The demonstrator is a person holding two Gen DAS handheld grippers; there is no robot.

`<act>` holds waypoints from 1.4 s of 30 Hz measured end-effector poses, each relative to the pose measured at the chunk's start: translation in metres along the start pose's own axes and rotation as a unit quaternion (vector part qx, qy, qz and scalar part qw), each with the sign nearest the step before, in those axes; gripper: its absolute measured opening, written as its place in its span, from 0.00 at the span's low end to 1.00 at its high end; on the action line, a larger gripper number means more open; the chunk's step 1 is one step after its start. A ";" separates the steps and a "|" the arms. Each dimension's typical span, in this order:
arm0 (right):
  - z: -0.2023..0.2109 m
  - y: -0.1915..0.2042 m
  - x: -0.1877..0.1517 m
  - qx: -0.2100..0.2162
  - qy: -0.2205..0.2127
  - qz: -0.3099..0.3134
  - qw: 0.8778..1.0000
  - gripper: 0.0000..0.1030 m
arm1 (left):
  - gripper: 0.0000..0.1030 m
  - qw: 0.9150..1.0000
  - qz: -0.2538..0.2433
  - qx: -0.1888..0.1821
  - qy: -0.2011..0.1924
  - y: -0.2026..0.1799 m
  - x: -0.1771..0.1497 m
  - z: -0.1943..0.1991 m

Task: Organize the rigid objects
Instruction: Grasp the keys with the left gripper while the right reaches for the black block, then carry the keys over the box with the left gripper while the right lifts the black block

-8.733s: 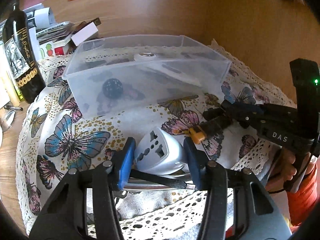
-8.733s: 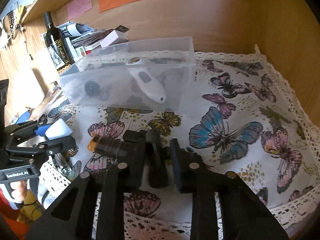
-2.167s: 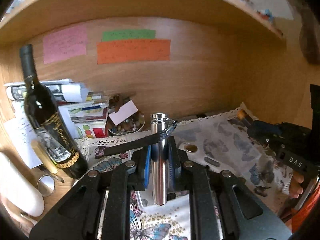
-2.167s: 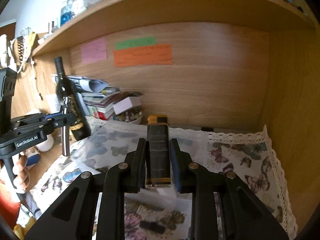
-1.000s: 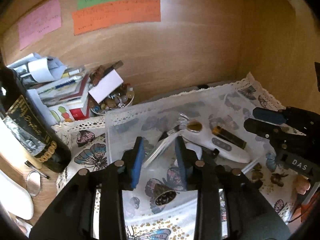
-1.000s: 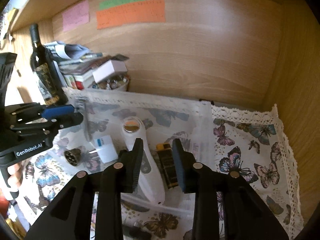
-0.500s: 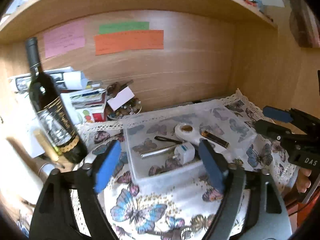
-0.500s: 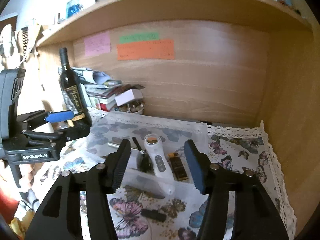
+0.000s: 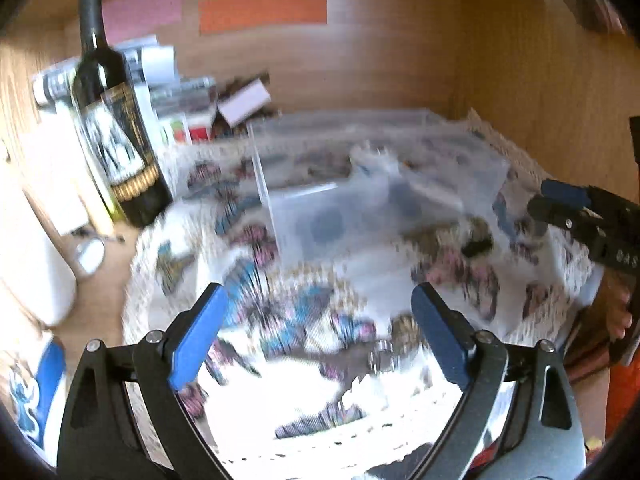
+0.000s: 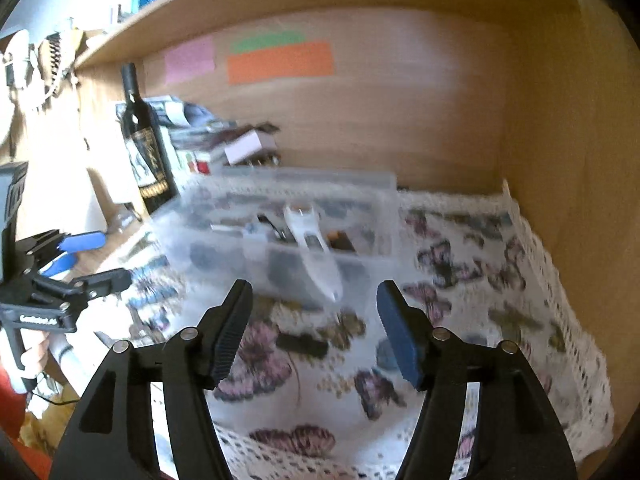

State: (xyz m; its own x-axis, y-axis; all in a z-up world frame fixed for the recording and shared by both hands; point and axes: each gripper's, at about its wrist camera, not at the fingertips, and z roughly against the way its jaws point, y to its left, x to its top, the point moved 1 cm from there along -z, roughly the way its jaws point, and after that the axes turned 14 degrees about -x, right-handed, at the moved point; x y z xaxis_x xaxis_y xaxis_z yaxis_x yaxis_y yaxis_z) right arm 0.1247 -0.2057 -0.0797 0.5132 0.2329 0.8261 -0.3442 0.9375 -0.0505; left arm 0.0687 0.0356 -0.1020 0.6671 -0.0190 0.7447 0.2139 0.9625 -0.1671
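A clear plastic bin (image 9: 384,200) (image 10: 280,232) stands on the butterfly cloth (image 9: 288,308) (image 10: 480,280) and holds a white handheld device (image 10: 312,248) and several small items. A small black object (image 10: 302,345) (image 9: 476,245) lies on the cloth in front of the bin. A small metal ring-like piece (image 9: 382,356) lies near my left gripper (image 9: 320,328), which is open and empty above the cloth. My right gripper (image 10: 316,320) is open and empty in front of the bin. Both views are blurred.
A dark wine bottle (image 9: 116,128) (image 10: 144,148) stands left of the bin beside stacked papers and boxes (image 9: 180,96). A wooden back wall (image 10: 360,128) and right side wall (image 10: 560,160) enclose the shelf. A white object (image 9: 36,264) lies at the far left.
Both grippers have pulled back and dropped lower toward the cloth in front of the bin, and both stay open and empty. The views are now motion-blurred.
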 end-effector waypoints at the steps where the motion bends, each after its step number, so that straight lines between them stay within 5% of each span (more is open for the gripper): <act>1: -0.004 -0.002 -0.005 0.000 0.011 -0.004 1.000 0.61 | 0.91 1.000 0.003 -0.004 0.008 0.001 -0.005 -0.002; 11: -0.027 0.005 -0.027 0.012 0.070 -0.005 0.997 0.61 | 0.92 0.997 0.022 -0.020 0.067 0.004 -0.033 -0.029; 15: -0.036 0.021 -0.024 0.015 0.080 0.005 0.997 0.75 | 0.91 0.998 0.025 -0.024 0.054 0.002 -0.033 -0.031; 21: -0.060 0.040 -0.019 -0.010 0.101 0.036 0.994 0.76 | 0.62 0.999 -0.006 -0.017 0.036 -0.008 -0.038 -0.030; 31: -0.069 0.035 -0.023 -0.026 0.117 0.030 0.992 0.41 | 0.59 0.999 0.018 -0.040 0.021 -0.001 -0.036 -0.023; 42: -0.051 0.033 -0.017 -0.010 0.088 0.016 0.996 0.41 | 0.59 0.999 0.016 -0.028 -0.022 -0.002 -0.013 0.006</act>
State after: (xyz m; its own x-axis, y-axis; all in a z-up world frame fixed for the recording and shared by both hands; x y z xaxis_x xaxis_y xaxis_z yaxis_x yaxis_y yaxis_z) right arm 0.1448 -0.1658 -0.1240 0.6323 0.3022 0.7134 -0.3470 0.9337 -0.0880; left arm 0.0553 0.0359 -0.1081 0.6426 0.0253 0.7658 0.2336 0.9454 -0.2272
